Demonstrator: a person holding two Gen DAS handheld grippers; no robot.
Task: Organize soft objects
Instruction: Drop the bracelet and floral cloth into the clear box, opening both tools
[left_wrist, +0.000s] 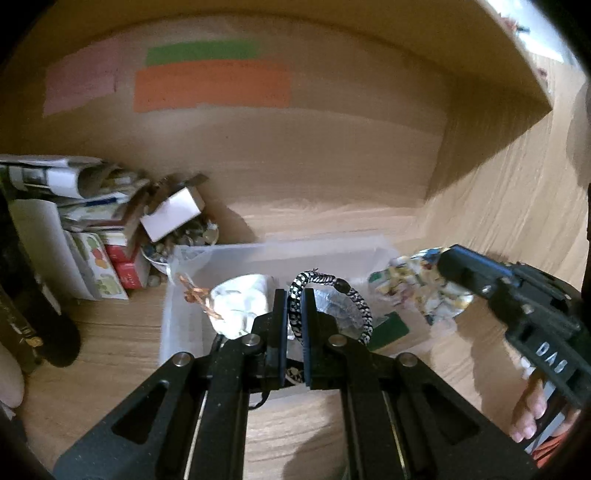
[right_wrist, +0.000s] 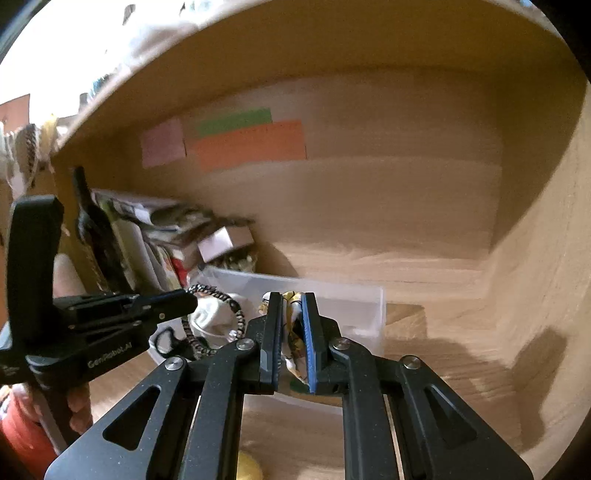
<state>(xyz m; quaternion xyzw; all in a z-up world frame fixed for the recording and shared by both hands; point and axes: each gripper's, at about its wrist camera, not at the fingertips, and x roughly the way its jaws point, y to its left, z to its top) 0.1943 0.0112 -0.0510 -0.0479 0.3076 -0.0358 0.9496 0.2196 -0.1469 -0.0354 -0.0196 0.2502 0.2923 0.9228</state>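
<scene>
1. Black-and-white braided cord (left_wrist: 334, 295) is pinched between the jaws of the left gripper (left_wrist: 294, 295), its loop arching out to the right above the clear plastic bin (left_wrist: 184, 332).
2. Over on the right, the right gripper (right_wrist: 292, 306) is clamped on a patterned cloth (right_wrist: 295, 332), yellow and white showing between the blue pads (right_wrist: 308, 343).
3. From the left wrist view, that same cloth (left_wrist: 417, 288) hangs bunched at the right gripper's tip, just beside the bin's right end.
4. Inside the bin, a white crumpled soft item (left_wrist: 240, 306) lies towards the left, with an orange braided strand (left_wrist: 199, 299) draped at its edge.
5. A green tag (left_wrist: 391, 328) shows near the bin's right side, under the cord's loop.
6. Everything sits on a wooden shelf (left_wrist: 480, 221); orange, green and pink paper strips (left_wrist: 212, 86) are stuck to the back panel.
7. Far left, a pile of boxes and papers (left_wrist: 92, 221) is stacked in the corner, well apart from both grippers.
</scene>
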